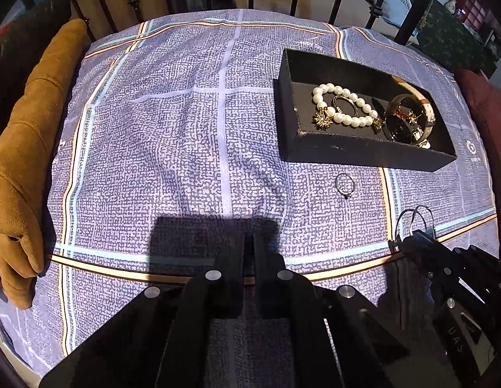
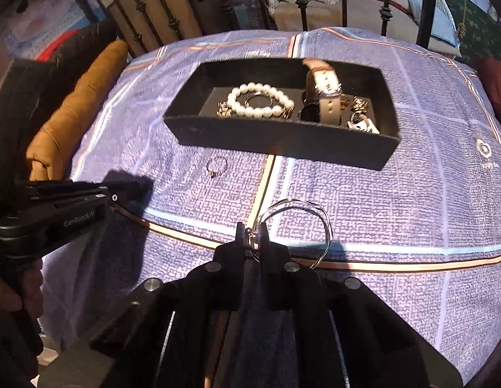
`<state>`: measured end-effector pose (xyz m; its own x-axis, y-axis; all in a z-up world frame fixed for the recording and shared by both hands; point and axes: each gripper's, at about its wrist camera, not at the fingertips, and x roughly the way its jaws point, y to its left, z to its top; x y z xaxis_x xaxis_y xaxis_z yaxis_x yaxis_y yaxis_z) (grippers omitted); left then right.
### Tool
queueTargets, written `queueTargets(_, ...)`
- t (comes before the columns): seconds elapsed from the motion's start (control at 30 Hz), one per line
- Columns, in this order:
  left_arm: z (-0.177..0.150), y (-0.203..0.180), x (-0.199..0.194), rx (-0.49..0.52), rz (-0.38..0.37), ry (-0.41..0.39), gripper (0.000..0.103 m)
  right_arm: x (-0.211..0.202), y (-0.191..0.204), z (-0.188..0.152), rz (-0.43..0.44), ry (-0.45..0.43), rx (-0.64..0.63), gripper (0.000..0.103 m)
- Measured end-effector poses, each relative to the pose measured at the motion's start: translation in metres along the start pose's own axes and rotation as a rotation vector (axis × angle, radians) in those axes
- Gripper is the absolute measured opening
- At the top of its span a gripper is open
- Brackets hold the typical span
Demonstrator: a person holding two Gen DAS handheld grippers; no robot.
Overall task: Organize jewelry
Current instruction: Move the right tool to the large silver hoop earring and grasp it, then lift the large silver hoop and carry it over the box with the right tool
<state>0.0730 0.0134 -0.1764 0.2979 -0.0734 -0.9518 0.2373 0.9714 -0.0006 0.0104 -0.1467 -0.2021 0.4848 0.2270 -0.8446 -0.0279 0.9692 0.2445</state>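
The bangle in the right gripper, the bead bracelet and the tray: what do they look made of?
Bangle: thin silvery metal wire, polished, going by its bright glints. Bead bracelet: glossy cream-white beads, pearl or imitation; the look cannot settle which. Tray: matte black, likely cardboard; pale scuffs show along its front edge.

Checked blue cloth [image 1: 185, 129] over surface; on it black tray [image 1: 363, 152], small ring [image 1: 344, 185].
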Motion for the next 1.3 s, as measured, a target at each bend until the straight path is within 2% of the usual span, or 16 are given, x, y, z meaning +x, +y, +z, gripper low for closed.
queueTargets(0.33,0.015,-0.008,-0.029,0.025,-0.011,-0.061,0.004,-0.031,-0.016,0.016,0.017,-0.057,0.088,0.009)
queueTargets(0.73,0.027,-0.034,-0.039,0.094,-0.008,-0.086,0.004,-0.042,-0.022,0.032,-0.017,-0.103,0.070,0.009)
queueTargets(1.3,0.047,-0.050,-0.049,0.121,-0.027,-0.134,0.004,-0.054,-0.030,0.061,-0.040,-0.187,0.062,0.009)
